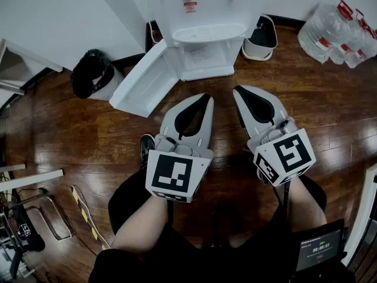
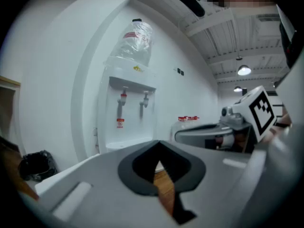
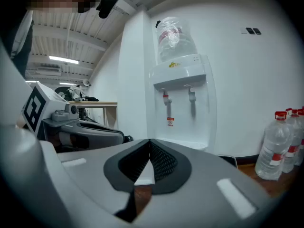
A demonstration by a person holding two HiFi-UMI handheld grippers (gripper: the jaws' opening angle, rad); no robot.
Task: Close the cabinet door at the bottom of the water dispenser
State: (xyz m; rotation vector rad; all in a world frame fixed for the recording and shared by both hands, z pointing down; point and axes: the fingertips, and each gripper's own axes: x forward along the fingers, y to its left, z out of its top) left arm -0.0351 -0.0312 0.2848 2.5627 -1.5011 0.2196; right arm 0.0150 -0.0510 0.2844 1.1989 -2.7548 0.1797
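Note:
The white water dispenser (image 1: 203,22) stands against the far wall, an upturned bottle (image 2: 137,39) on top of it. Its bottom cabinet door (image 1: 144,81) is swung wide open to the left, and the open compartment (image 1: 203,58) shows. My left gripper (image 1: 207,96) is shut and empty, held level a short way in front of the compartment and just right of the door's free edge. My right gripper (image 1: 237,89) is beside it, also shut and empty, touching nothing. In the gripper views the dispenser (image 2: 128,113) (image 3: 183,103) rises beyond the shut tips (image 2: 159,141) (image 3: 149,140).
A black bin bag (image 1: 91,72) sits left of the open door. A small white bin with a black liner (image 1: 262,37) stands right of the dispenser, and several water bottles (image 1: 336,34) lie further right. A metal rack (image 1: 35,217) is at the lower left, on a wooden floor (image 1: 70,140).

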